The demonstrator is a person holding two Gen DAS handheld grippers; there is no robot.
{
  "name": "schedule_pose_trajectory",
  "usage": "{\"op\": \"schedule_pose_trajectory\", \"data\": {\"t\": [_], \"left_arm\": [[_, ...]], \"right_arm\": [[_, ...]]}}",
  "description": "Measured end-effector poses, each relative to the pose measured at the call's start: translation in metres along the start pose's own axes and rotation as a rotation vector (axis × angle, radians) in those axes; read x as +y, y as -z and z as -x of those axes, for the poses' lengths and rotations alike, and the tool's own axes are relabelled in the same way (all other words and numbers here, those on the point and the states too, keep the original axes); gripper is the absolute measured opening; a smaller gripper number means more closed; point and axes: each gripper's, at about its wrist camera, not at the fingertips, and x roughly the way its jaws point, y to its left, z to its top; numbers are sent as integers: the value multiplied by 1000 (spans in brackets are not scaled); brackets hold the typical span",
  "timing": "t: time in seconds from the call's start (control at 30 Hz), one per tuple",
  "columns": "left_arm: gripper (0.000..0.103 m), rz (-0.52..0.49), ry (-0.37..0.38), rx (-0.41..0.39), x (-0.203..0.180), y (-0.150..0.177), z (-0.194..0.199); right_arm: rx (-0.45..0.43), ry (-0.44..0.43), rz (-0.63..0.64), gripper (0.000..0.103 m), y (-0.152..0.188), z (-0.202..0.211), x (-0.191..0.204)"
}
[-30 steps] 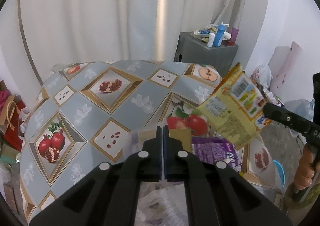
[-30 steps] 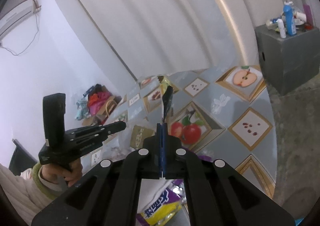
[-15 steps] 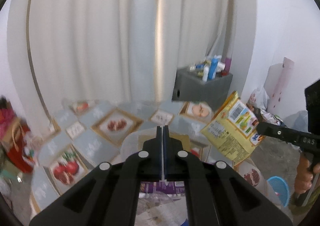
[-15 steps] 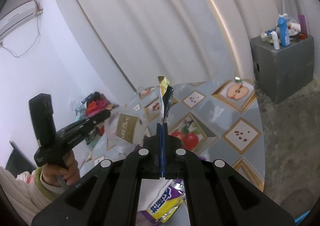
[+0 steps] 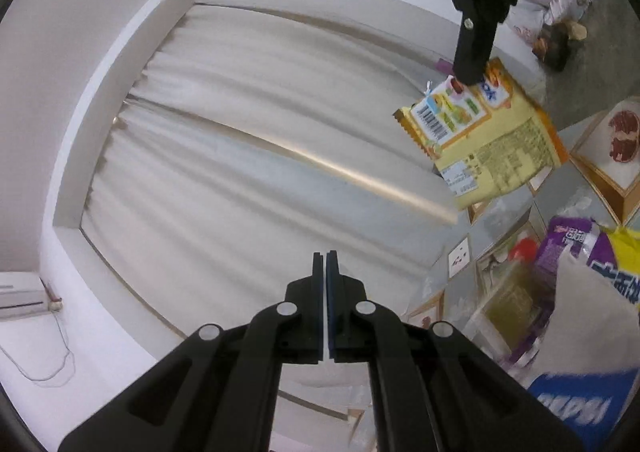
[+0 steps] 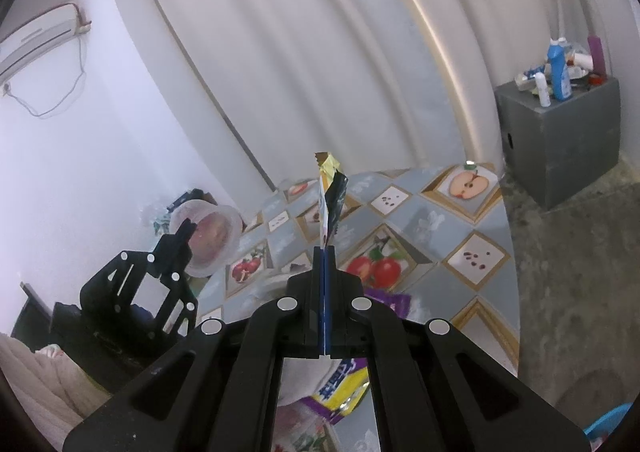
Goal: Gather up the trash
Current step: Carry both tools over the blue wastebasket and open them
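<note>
My right gripper (image 6: 325,248) is shut on a yellow snack packet (image 6: 330,203), seen edge-on above the fruit-patterned table (image 6: 432,219). In the left wrist view the same right gripper (image 5: 474,67) comes in from the top and pinches the packet (image 5: 492,135) by a corner. My left gripper (image 6: 186,230) is rolled onto its side off the table's left edge, shut on the rim of a clear plastic cup (image 6: 208,236). In its own view the left gripper (image 5: 325,256) is shut, and the cup's wall (image 5: 504,292) shows to its right. A purple and yellow packet (image 6: 344,392) lies on the table.
A grey cabinet (image 6: 560,139) with bottles stands at the back right. A blue tub (image 6: 612,420) sits on the floor at the lower right. Bags (image 5: 560,11) lie on the floor. White paper (image 5: 592,312) and a blue Pepsi label (image 5: 576,408) lie near the purple packet.
My left gripper has rolled over and swung sideways with the cup, so its view now tips onto the curtain. My right gripper has risen a little with the yellow packet.
</note>
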Motion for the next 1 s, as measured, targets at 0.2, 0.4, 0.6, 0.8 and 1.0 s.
{"op": "schedule_pose_trajectory", "data": {"t": [0.2,0.4,0.6,0.8,1.0], "left_arm": [[1,278,106,103,55,-3,2],[1,787,398,210,127,13,0],[1,1077,685,266,142,14,0],[1,1127,893,258,119,-26,8],[1,1078,1111,197,73,-106,18]], "right_arm": [[-21,4,-4,0,5,15,4],[-57,17,-17,0,15,41,9],[-109,51,-57,0,34,80,4],[-162,139,-164,0,69,130,-26],[-230,262,-282,0,105,188,-62]]}}
